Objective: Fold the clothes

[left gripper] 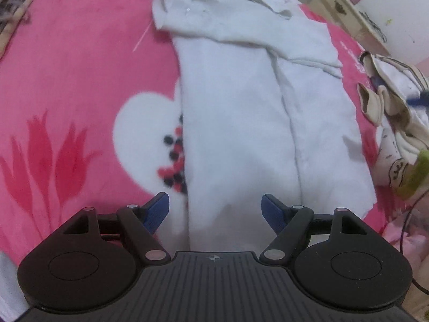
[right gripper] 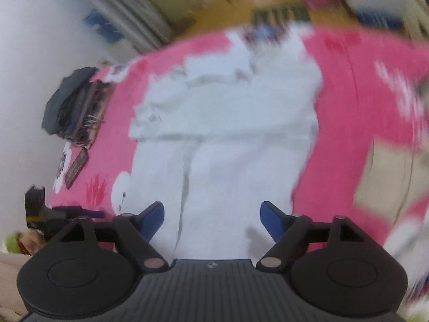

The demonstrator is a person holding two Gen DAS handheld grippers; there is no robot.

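A white garment lies lengthwise on a pink blanket, its sides folded in toward the middle and a sleeve laid across the far part. My left gripper is open just above the garment's near hem, nothing between its blue pads. The right wrist view is blurred by motion; it shows the same white garment from its near end. My right gripper hangs open over that end, holding nothing. The left gripper's body shows at the left edge of that view.
A crumpled cream and white cloth pile sits to the right of the garment. A dark stack of folded clothes lies at the blanket's far left edge. A wooden piece of furniture stands beyond the bed by a white wall.
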